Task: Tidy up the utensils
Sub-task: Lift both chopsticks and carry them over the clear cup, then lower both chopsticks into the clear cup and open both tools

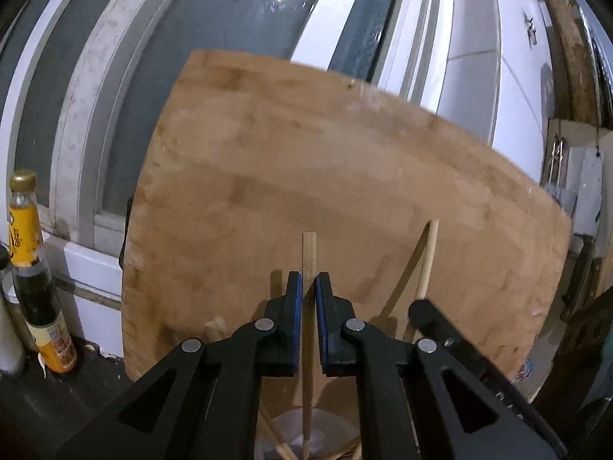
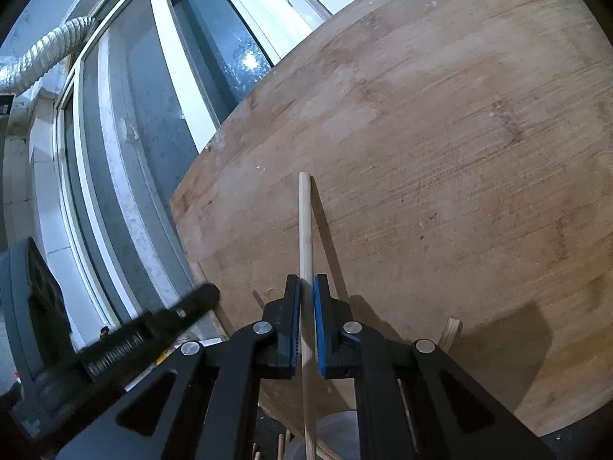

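Both claws point almost flat toward the big wooden board that leans against the window. The left gripper is pinched tight on a flat chopstick, and the right gripper is pinched tight on a round chopstick. Each stick stands nearly straight up in front of the board, with its long side running up and down, its top end poking above the blue pads, and its low end reaching down toward a pale cup at the foot of the board. More sticks lean in that cup. In the left wrist view the right gripper's black finger shows just to the right, close by, so the two claws have little room between them. The board stands close ahead of both sticks. Left of the board there is open counter, and then a sauce bottle with a gold cap. Above the board, the window frame and glass go up high.
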The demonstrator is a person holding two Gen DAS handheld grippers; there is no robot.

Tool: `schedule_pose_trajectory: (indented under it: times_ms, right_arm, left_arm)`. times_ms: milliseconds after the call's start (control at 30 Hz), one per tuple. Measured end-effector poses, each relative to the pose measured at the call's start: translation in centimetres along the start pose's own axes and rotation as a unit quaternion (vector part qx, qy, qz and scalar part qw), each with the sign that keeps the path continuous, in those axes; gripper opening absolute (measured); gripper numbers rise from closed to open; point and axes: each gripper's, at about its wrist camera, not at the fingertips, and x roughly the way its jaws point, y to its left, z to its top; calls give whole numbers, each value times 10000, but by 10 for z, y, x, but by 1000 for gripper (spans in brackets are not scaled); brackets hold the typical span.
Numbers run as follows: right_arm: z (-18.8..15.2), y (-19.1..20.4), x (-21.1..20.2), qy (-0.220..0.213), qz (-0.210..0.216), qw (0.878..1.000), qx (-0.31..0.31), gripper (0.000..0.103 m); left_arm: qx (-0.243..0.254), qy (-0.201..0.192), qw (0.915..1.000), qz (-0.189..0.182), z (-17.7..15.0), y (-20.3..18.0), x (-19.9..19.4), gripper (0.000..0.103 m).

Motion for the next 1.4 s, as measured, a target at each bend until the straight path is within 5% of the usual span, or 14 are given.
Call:
schedule_pose_trajectory:
  times_ms: [433,867,1200,1400]
  right_arm:
    - [-2,0,2,-169,30,9999,16,8]
    - [4,-18,6,-244,-81,9991,333,8]
    - [-9,-10,18,272,-259,9993,-71,8]
    - [-20,-9,36,1129,-161,9934,-115,10]
  left_arm:
    - [178,374,9989,-215,-8,5,10,7]
    - [332,575,9978,-20,-13,13,20,8]
    - [351,802,9962,29,-24,20,31,8]
    - [356,880,9954,83,-29,28,34,9]
